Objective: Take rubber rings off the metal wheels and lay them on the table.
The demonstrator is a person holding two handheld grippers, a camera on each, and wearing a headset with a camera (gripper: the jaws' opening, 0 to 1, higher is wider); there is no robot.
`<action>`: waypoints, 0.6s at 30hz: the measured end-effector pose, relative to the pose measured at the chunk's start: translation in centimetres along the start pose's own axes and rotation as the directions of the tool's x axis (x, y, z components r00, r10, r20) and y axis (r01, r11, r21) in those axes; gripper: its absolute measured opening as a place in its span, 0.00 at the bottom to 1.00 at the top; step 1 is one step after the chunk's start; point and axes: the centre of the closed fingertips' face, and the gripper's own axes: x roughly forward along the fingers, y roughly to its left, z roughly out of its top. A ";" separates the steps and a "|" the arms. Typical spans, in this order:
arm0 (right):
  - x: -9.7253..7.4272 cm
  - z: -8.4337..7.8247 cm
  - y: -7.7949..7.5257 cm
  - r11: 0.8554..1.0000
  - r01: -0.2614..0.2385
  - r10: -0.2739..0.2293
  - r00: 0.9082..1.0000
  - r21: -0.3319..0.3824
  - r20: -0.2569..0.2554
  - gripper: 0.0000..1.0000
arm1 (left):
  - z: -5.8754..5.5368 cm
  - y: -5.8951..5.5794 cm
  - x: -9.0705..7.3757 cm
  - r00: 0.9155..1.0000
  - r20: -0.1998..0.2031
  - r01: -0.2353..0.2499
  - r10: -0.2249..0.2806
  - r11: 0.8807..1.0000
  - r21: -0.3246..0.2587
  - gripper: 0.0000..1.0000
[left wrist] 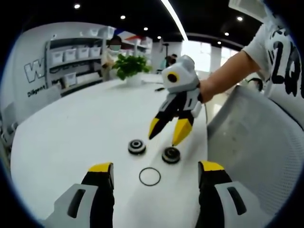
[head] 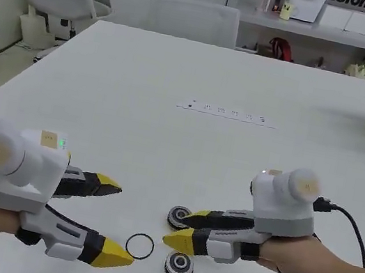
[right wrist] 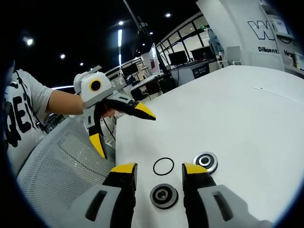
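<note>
Black rubber ring (head: 140, 246) lies flat near wheels (head: 179, 266); left gripper (head: 123, 224), right gripper (head: 177, 227) jaws spread.

Head above, gripper views opposed, sharing ring (head: 140, 246)

White table (head: 179, 72) holds a near wheel (head: 179, 266), far wheel (head: 178, 216) and loose ring (head: 140, 246).

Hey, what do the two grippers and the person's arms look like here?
Both the left gripper and right gripper have white and grey bodies and black jaws with yellow tips. A black cable trails from the right one. The person wears a white short-sleeved T-shirt with black lettering.
</note>
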 end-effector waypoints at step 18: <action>-2.5 -1.3 -0.6 1.000 0.017 -0.017 1.000 -0.023 -0.010 0.35 | 1.4 -0.3 2.5 0.999 -0.003 0.042 -0.042 0.999 0.024 0.71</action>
